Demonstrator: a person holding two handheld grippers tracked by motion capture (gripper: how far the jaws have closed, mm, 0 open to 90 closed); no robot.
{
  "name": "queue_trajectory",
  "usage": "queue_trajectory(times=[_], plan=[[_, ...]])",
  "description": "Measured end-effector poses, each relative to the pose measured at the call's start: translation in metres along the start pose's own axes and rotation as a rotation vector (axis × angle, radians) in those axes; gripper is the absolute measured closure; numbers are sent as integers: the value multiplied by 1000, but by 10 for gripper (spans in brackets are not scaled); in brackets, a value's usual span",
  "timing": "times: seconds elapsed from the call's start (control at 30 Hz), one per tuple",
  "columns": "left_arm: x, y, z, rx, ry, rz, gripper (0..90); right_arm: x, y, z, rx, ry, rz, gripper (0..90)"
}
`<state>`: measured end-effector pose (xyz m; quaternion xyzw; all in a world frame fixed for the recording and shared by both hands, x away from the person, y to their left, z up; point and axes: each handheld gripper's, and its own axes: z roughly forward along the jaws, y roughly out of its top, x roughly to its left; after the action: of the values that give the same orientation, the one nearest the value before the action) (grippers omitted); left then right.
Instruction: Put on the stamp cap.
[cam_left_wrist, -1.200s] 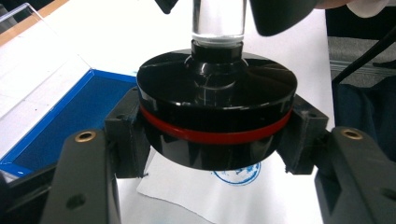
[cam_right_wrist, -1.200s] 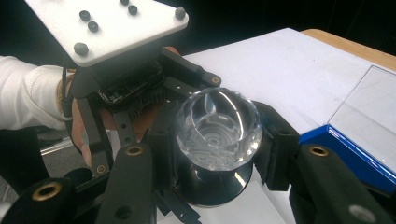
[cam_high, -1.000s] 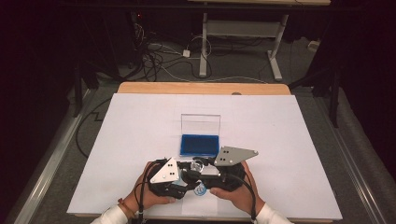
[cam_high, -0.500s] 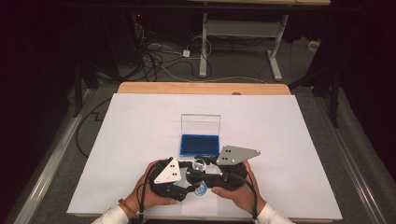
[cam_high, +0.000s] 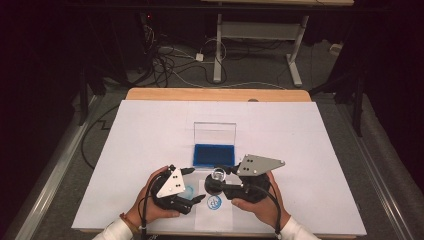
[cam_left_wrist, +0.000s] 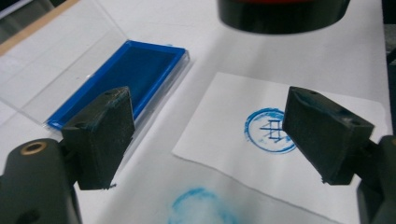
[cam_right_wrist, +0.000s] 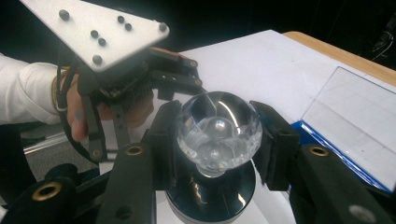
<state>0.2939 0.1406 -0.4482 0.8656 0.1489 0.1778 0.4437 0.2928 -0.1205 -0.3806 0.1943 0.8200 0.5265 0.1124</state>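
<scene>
A stamp with a clear faceted knob (cam_right_wrist: 217, 122) and a black base (cam_high: 214, 187) stands upright on a white paper slip (cam_high: 216, 209); my right gripper (cam_high: 222, 176) is shut on the knob. A round blue print (cam_left_wrist: 270, 130) marks the slip. My left gripper (cam_high: 196, 186) lies to the stamp's left, and its jaws have just been opening. In the left gripper view its black pads (cam_left_wrist: 105, 135) stand wide apart over the slip's edge, holding nothing. Behind lies a blue ink pad (cam_high: 214, 155) with its clear lid (cam_high: 215, 133) folded back.
A white sheet (cam_high: 300, 135) covers the table, with a wooden edge (cam_high: 215, 94) at the far side. A faint blue ink smudge (cam_left_wrist: 201, 210) marks the sheet beside the slip. Cables and a desk frame (cam_high: 220, 45) lie on the floor beyond.
The left gripper's jaws have spread apart and it has drawn slightly left, away from the stamp. The right gripper and stamp stay put.
</scene>
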Motion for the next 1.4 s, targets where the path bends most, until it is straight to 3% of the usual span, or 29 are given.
queue_trajectory(times=[0.4,1.03,1.4], plan=[[11,-10,-20,34,94,-8,164,-6,0,-11,-7,-33,-10,569],[22,-41,-47,75,173,-59,165,-20,0,-23,-11,-79,4,569],[21,-57,-60,94,204,-92,164,-27,-2,-24,4,-112,9,569]])
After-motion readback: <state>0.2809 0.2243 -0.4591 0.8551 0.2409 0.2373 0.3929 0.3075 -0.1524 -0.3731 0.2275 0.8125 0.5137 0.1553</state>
